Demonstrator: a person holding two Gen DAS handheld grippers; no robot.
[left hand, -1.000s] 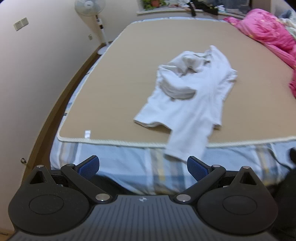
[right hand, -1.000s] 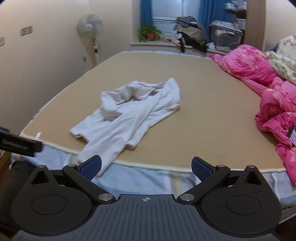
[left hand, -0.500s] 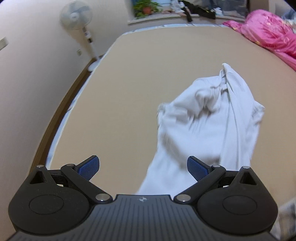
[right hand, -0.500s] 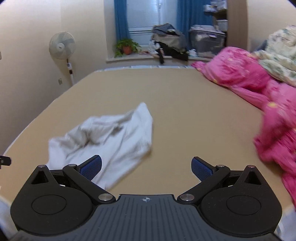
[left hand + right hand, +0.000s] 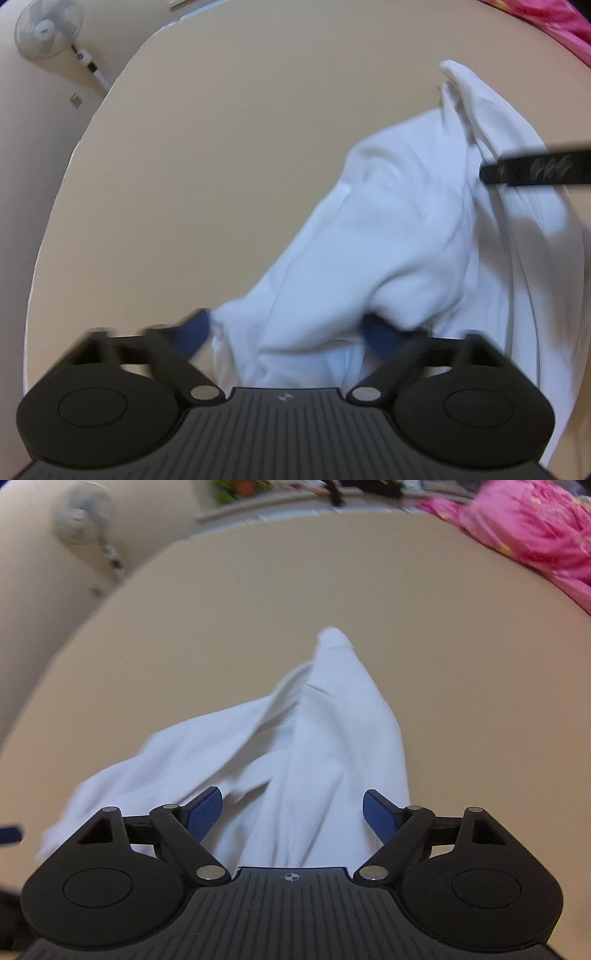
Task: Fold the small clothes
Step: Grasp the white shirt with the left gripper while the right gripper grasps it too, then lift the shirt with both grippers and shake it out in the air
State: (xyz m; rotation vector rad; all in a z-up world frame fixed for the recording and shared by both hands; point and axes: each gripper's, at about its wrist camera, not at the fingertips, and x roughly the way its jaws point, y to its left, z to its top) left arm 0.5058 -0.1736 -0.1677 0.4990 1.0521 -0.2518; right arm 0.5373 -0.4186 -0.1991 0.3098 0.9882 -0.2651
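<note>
A crumpled white garment (image 5: 406, 229) lies on the tan mat (image 5: 229, 155) covering the bed. My left gripper (image 5: 288, 332) is open, low over the garment's near left part, with cloth bunched between its blue pads (image 5: 194, 332). My right gripper (image 5: 293, 808) is open over the garment (image 5: 325, 738) in the right wrist view, with a ridge of cloth running between its blue pads (image 5: 205, 808). A dark bar of the right gripper (image 5: 535, 168) crosses the garment at the right edge of the left wrist view.
A pink quilt (image 5: 528, 528) is heaped at the bed's far right. A standing fan (image 5: 44, 29) stands by the wall at the far left. A windowsill with a plant (image 5: 236, 487) runs behind the bed. The tan mat (image 5: 443, 627) stretches beyond the garment.
Both grippers have moved forward and down from the bed's edge onto the garment. Their jaws stay open. The garment now fills the near part of both views.
</note>
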